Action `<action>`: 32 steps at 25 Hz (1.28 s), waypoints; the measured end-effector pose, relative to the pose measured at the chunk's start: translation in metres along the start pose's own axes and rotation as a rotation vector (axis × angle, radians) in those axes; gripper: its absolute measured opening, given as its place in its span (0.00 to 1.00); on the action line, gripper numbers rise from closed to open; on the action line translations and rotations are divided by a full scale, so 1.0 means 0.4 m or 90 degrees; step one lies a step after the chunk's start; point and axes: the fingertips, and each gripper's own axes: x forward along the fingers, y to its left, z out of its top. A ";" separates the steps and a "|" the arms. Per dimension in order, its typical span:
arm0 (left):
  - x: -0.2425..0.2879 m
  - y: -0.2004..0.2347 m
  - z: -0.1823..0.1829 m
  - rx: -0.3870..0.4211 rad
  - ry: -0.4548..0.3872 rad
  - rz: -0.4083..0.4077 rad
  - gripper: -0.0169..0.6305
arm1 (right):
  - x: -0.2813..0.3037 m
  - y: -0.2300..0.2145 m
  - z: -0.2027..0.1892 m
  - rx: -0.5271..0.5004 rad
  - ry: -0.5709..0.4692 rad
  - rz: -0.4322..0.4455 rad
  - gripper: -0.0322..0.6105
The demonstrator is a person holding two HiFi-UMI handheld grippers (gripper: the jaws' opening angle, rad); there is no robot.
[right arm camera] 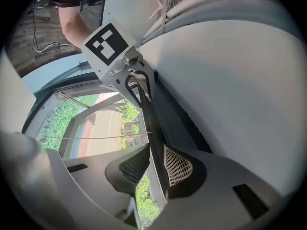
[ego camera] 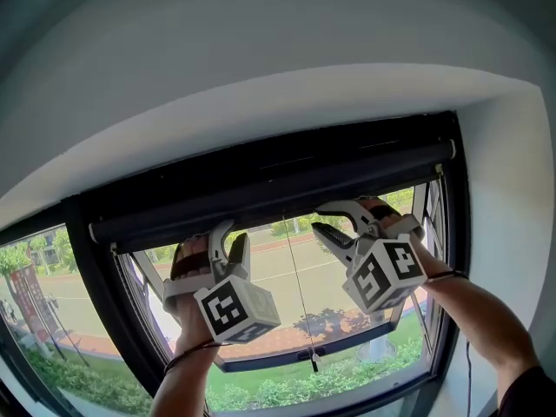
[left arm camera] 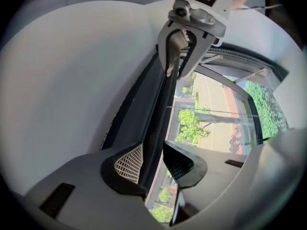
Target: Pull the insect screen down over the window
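Note:
The insect screen is rolled up in a dark cassette (ego camera: pixel 261 176) across the window top, with its dark pull bar (ego camera: pixel 278 205) just beneath. My left gripper (ego camera: pixel 231 237) reaches up to the bar left of centre. In the left gripper view the bar (left arm camera: pixel 160 114) runs between the jaws of the left gripper (left arm camera: pixel 153 163), daylight showing beside one pad, so it is open. My right gripper (ego camera: pixel 320 217) is at the bar right of centre. The bar (right arm camera: pixel 152 123) also passes between the spread jaws of the right gripper (right arm camera: pixel 154 162).
A thin pull cord (ego camera: pixel 300 294) hangs from the bar's middle down to a small knob (ego camera: pixel 314 360). The black window frame (ego camera: pixel 95 294) surrounds the opening, with a white reveal wall (ego camera: pixel 512 233) at right. Outside are a road, trees and bushes.

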 end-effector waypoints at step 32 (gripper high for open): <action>0.049 -0.012 0.001 0.057 0.039 -0.202 0.09 | 0.040 -0.030 -0.028 0.013 0.030 0.051 0.17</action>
